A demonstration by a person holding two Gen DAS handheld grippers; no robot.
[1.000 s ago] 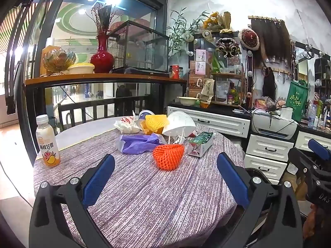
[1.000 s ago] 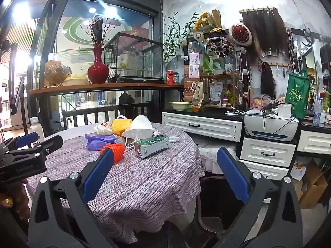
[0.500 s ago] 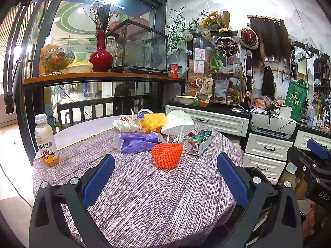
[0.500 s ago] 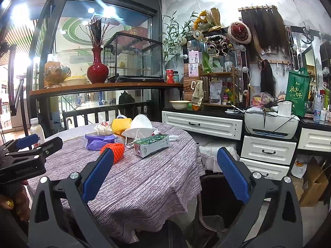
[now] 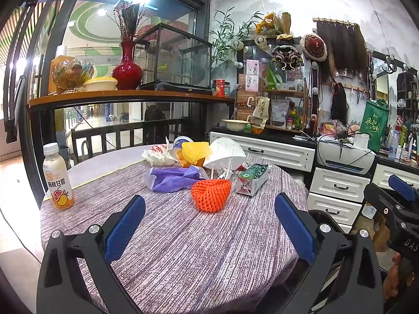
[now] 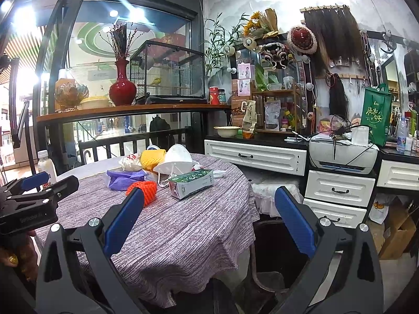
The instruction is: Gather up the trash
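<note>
While both hover over the table (image 5: 209,248), left gripper (image 5: 209,225) and right gripper (image 6: 209,222) gape wide, holding nothing.

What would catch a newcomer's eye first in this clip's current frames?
Probably the heap of litter on the round table: an orange foam net nearest, with a purple bag, a green carton and a white mask behind it. A juice bottle stands alone at the table's left edge. Both the left gripper and right gripper hang open and empty.
</note>
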